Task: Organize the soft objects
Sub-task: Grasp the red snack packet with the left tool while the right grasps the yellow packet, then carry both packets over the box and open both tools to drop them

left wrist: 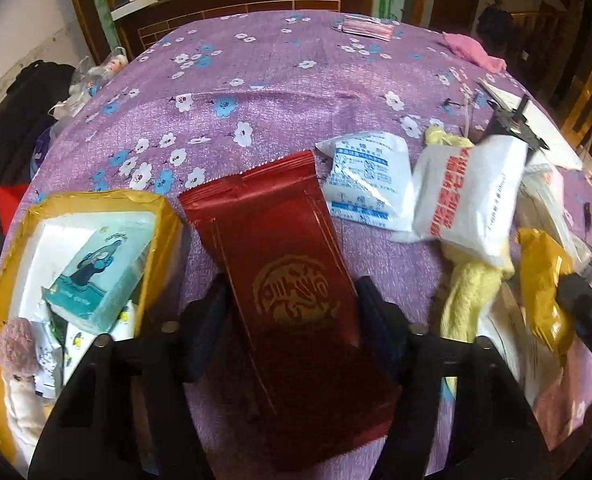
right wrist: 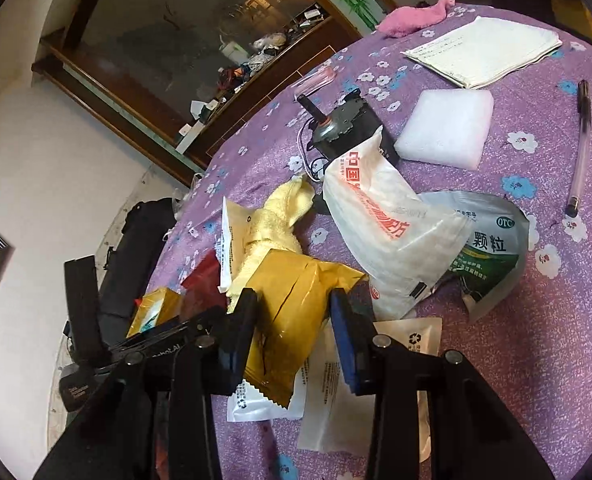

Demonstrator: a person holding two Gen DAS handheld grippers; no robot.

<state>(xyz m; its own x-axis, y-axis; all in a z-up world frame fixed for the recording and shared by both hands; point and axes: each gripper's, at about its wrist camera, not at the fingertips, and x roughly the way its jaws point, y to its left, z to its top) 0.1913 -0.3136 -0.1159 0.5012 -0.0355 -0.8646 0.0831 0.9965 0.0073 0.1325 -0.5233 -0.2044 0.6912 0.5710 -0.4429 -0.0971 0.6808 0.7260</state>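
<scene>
Red foil packet [left wrist: 291, 280] fills the foreground of the left wrist view, lying lengthwise between the pads of my left claw [left wrist: 291, 316]; the pads sit against its two long edges, so I hold it by the lower half, above the purple flowered cloth of the desk [left wrist: 279, 92]. Left of it stands a yellow-walled box [left wrist: 163, 224] that holds a teal tissue pack [left wrist: 95, 272], small lemon-print sachets and a fuzzy pink-and-white plush [left wrist: 15, 352]. Right of the red packet lie a white sachet with blue print [left wrist: 370, 184], then a white pouch with red lettering [left wrist: 468, 204] resting on a pale yellow towel [left wrist: 468, 292], and a mustard-yellow packet [left wrist: 544, 284] at the far right.

From my right wrist, that mustard-yellow packet [right wrist: 296, 312] sits between the pads of my right claw [right wrist: 293, 332], the left pad touching its edge; whether the right pad presses it I cannot tell. Behind it runs the yellow towel [right wrist: 271, 224], then the white pouch with red lettering [right wrist: 388, 236], a green-and-white medicine bag [right wrist: 492, 252], a small motor [right wrist: 344, 128], a white foam block [right wrist: 448, 128], a folded paper [right wrist: 492, 52] and a pen [right wrist: 578, 148].
</scene>
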